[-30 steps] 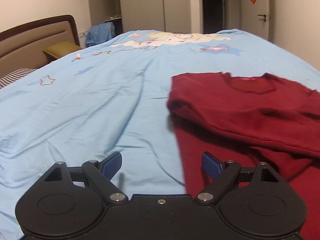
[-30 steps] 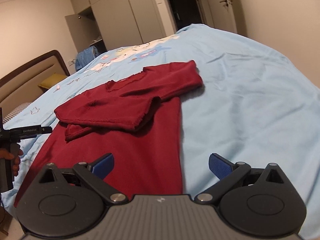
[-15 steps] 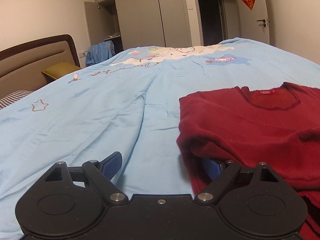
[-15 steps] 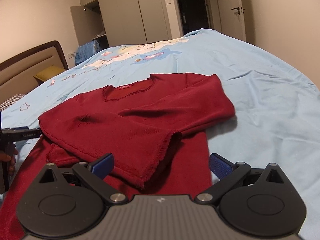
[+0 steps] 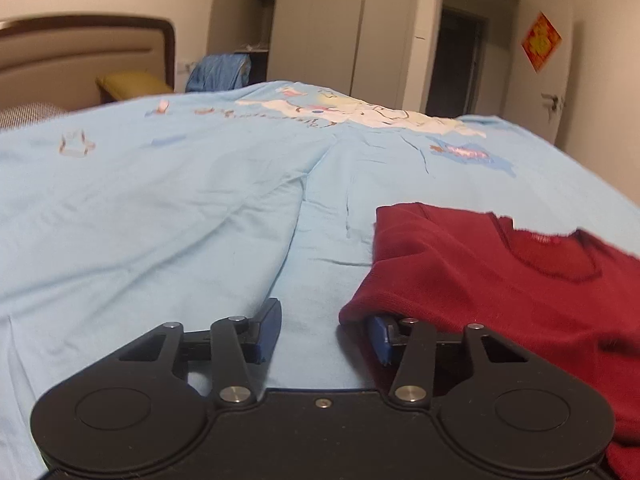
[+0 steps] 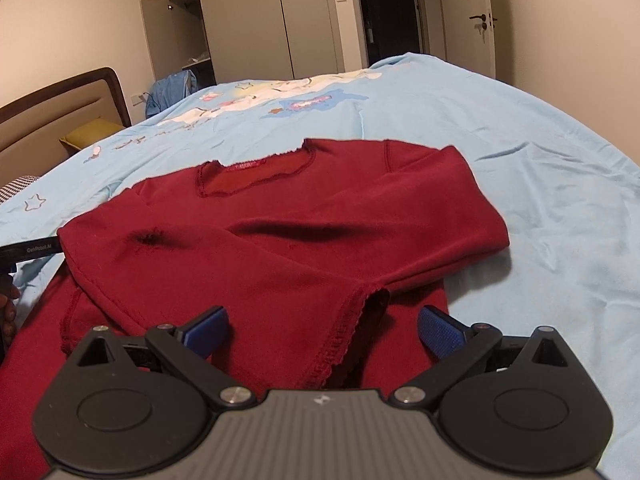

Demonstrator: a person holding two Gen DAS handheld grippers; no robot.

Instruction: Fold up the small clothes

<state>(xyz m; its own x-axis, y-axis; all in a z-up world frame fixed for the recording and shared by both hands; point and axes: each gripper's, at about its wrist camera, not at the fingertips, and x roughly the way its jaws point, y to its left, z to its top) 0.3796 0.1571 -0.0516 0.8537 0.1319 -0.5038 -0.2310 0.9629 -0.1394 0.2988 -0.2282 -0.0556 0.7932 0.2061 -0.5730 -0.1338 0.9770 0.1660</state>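
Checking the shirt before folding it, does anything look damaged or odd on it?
Yes: the dark red long-sleeved shirt has a small dark puckered dent or hole near its left shoulder fold; which it is I cannot tell.

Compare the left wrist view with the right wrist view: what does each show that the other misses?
Left wrist only: the left gripper closing at the folded edge of the red sweater, one finger tucked under the fabric, the other over bare sheet.

Right wrist only: the right gripper open over the sleeve cuff, both sleeves folded across the body, and a hand at the frame's left edge.

Both: the sweater's neckline, the blue bedsheet, headboard and wardrobe.
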